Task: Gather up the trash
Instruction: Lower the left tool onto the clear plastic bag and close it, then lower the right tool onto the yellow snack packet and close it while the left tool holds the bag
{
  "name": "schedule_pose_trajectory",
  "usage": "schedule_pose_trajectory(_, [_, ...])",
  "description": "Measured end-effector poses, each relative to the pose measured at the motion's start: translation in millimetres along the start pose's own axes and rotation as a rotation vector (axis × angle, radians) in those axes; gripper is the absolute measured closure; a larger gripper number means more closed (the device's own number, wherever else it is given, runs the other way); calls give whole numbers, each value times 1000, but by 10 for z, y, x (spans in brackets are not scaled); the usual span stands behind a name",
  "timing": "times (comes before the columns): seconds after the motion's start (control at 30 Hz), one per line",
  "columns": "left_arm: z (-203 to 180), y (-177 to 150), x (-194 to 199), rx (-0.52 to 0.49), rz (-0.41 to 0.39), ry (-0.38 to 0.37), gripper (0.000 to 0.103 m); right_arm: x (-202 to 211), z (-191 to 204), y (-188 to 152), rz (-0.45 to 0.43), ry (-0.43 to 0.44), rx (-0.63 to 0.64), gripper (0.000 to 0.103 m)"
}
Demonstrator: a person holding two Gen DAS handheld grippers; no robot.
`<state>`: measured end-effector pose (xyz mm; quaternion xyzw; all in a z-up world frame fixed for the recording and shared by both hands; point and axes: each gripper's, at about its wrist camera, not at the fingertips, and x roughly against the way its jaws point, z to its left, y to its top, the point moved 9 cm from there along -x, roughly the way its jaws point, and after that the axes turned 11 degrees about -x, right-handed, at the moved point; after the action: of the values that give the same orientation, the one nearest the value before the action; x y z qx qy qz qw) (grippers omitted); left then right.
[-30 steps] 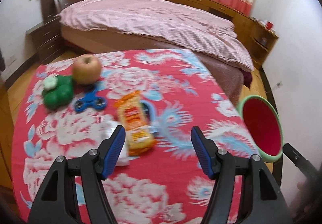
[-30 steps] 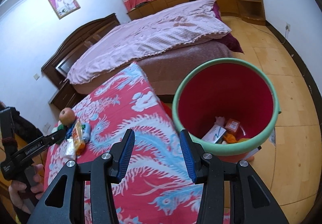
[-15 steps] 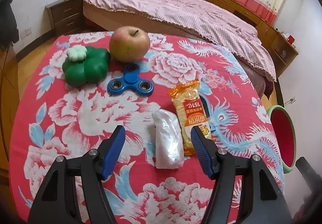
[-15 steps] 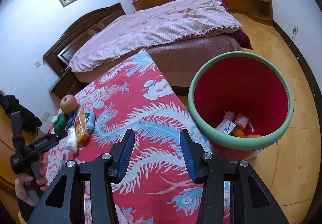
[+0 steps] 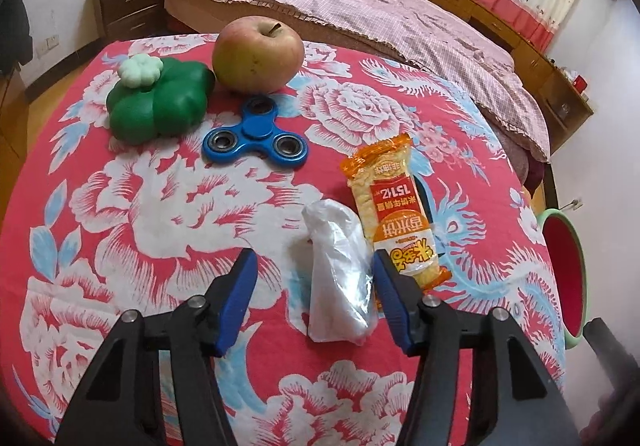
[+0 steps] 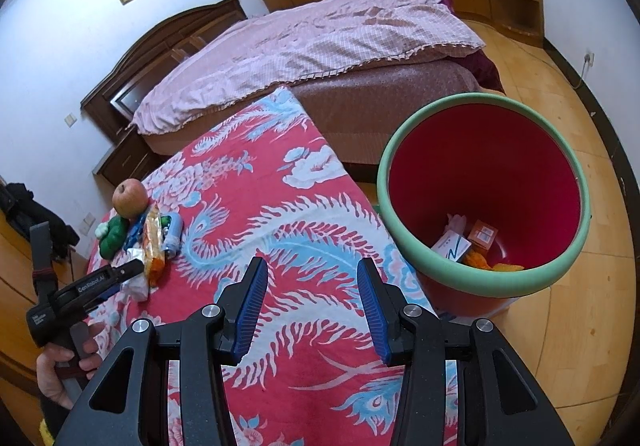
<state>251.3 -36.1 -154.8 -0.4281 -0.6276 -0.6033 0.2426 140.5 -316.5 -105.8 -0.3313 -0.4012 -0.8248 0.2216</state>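
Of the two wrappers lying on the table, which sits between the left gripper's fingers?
The crumpled clear plastic bag, inside the closing left gripper; the orange snack packet lies just outside its right finger.

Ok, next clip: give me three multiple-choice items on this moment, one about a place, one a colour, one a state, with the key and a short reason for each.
1. Where does the clear plastic bag lie?
A. beside the snack packet
B. on the apple
C. in the bin

2. What colour is the fidget spinner?
A. green
B. blue
C. orange

3. What is in the right gripper?
A. a wrapper
B. the apple
C. nothing

Key: 1 A, bag and packet lie side by side on the cloth. 2 B, its three lobes are blue. 3 C, only tablecloth shows between its fingers.
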Motion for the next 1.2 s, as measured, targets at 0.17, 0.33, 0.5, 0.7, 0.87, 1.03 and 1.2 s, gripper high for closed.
schedule_pose_trajectory(0.17, [-61,-10,-20,-7,-4,-41,64,-17,45,-13,6,3,10,55])
schedule_pose_trajectory(0.33, [-96,-14,-29,-4,-7,-64,75,3,87,-14,3,6,21,55])
schedule_pose_trajectory(0.5, [-71,-9,68,-1,-28,-71,75,13,222,-13,4,14,55,55])
schedule_pose_trajectory(0.7, [98,67,291,2,-80,-29,75,-63,550,-70,30,56,121,55])
schedule_pose_trajectory(0.87, [353,66,429,26,-105,21,75,-198,910,-171,65,96,192,55])
schedule_pose_trajectory(1.03, [615,9,478,74,-112,46,75,-362,1290,-302,97,125,273,55])
schedule_pose_trajectory(1.2, [796,-54,512,109,-120,59,75,-607,1651,-474,143,150,353,55])
